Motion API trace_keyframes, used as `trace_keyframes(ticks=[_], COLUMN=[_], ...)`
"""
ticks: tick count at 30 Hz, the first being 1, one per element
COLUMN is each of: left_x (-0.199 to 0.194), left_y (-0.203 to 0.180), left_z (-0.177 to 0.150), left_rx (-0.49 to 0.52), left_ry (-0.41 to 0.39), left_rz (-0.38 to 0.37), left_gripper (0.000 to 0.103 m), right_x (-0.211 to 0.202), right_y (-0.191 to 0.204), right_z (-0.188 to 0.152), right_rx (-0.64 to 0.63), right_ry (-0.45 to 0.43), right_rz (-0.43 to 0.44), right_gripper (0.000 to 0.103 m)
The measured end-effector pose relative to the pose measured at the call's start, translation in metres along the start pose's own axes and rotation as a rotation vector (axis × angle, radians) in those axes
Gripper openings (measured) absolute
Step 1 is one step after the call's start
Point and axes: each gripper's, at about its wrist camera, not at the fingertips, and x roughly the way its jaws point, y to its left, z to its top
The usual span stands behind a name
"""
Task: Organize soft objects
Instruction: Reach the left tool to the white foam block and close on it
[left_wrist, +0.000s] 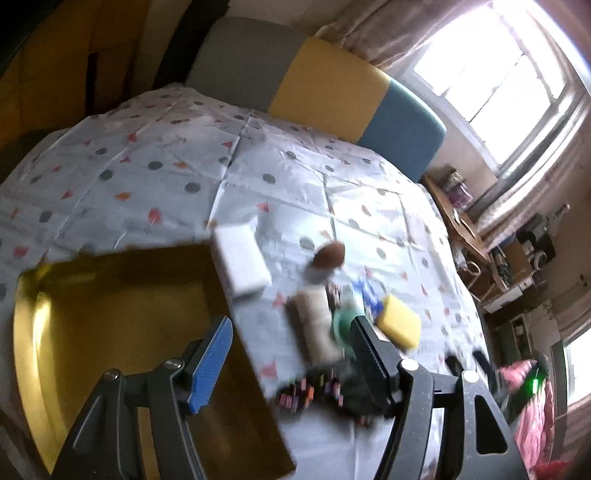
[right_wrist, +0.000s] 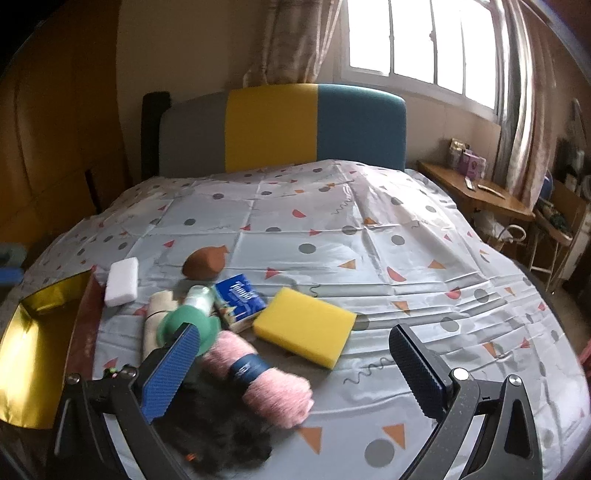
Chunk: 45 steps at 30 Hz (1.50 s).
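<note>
A heap of soft things lies on the dotted bed sheet (right_wrist: 369, 258): a yellow sponge (right_wrist: 306, 325), a pink yarn skein (right_wrist: 258, 376), a black fuzzy bundle (right_wrist: 218, 424), a green-and-clear item (right_wrist: 184, 321), a beige roll (right_wrist: 157, 317), a blue tissue pack (right_wrist: 240, 295), a brown lump (right_wrist: 205, 262) and a white sponge (right_wrist: 122, 281). My right gripper (right_wrist: 293, 373) stands open above the pink skein. My left gripper (left_wrist: 291, 362) is open over the edge of the gold-lined box (left_wrist: 110, 314), with the beige roll (left_wrist: 314, 321) and yellow sponge (left_wrist: 399, 326) just beyond it. Neither holds anything.
The box (right_wrist: 29, 350) sits at the bed's left side, with the white sponge (left_wrist: 240, 258) against its far corner. A grey, yellow and blue headboard (right_wrist: 273, 125) backs the bed. A wooden side table (right_wrist: 476, 195) and cluttered shelves stand to the right under the window.
</note>
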Motion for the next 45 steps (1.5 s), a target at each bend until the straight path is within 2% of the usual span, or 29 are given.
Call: trace_keyframes(ticks=[1, 3, 7, 8, 12, 16, 18, 22, 25, 28, 30, 32, 35, 39, 41, 45], left_x=[0.013, 0.038, 0.1, 0.114, 0.155, 0.178, 0.185, 0.203, 0.21, 0.21, 0.211, 0.209, 0.203, 0.194, 0.19, 0.201], left_y=[-0.002, -0.003, 0.005, 0.009, 0.023, 0.029, 0.029, 0.028, 0.023, 0.006, -0.007, -0.014, -0.01, -0.006, -0.006, -0.005], left_z=[0.014, 0.035, 0.064, 0.068, 0.078, 0.088, 0.091, 0.087, 0.085, 0.079, 0.071, 0.068, 0.068, 0.066, 0.064, 0.062], left_rx=[0.0, -0.022, -0.06, -0.069, -0.115, -0.103, -0.091, -0.051, -0.037, 0.009, 0.056, 0.083, 0.04, 0.034, 0.034, 0.023], left_ry=[0.023, 0.061, 0.179, 0.218, 0.294, 0.319, 0.32, 0.377, 0.381, 0.36, 0.36, 0.359, 0.345, 0.329, 0.302, 0.335], left_rz=[0.002, 0.011, 0.067, 0.076, 0.131, 0.202, 0.225, 0.277, 0.272, 0.224, 0.164, 0.155, 0.167, 0.22, 0.205, 0.201], left_gripper=[0.074, 0.075, 0.08, 0.081, 0.083, 0.084, 0.084, 0.084, 0.081, 0.065, 0.065, 0.069, 0.079, 0.08, 0.08, 0.078], right_x=[0.003, 0.012, 0.016, 0.017, 0.019, 0.021, 0.022, 0.021, 0.021, 0.021, 0.021, 0.021, 0.022, 0.022, 0.021, 0.021], right_y=[-0.004, -0.009, -0.017, -0.02, -0.033, -0.041, -0.044, -0.045, -0.046, -0.048, -0.05, -0.051, -0.051, -0.05, -0.049, -0.048], right_z=[-0.001, -0.002, -0.002, -0.002, 0.0, 0.0, 0.0, 0.0, 0.0, 0.0, 0.0, 0.0, 0.0, 0.0, 0.0, -0.001], right_rx=[0.014, 0.035, 0.075, 0.091, 0.165, 0.219, 0.236, 0.244, 0.25, 0.255, 0.264, 0.27, 0.271, 0.269, 0.267, 0.265], right_ry=[0.0, 0.034, 0.057, 0.06, 0.077, 0.096, 0.103, 0.101, 0.098, 0.096, 0.093, 0.095, 0.098, 0.101, 0.099, 0.1], right_rz=[0.007, 0.025, 0.057, 0.062, 0.093, 0.115, 0.123, 0.124, 0.118, 0.105, 0.105, 0.108, 0.109, 0.114, 0.113, 0.112], right_gripper=[0.103, 0.103, 0.103, 0.103, 0.103, 0.103, 0.103, 0.103, 0.103, 0.103, 0.103, 0.103, 0.103, 0.103, 0.103, 0.103])
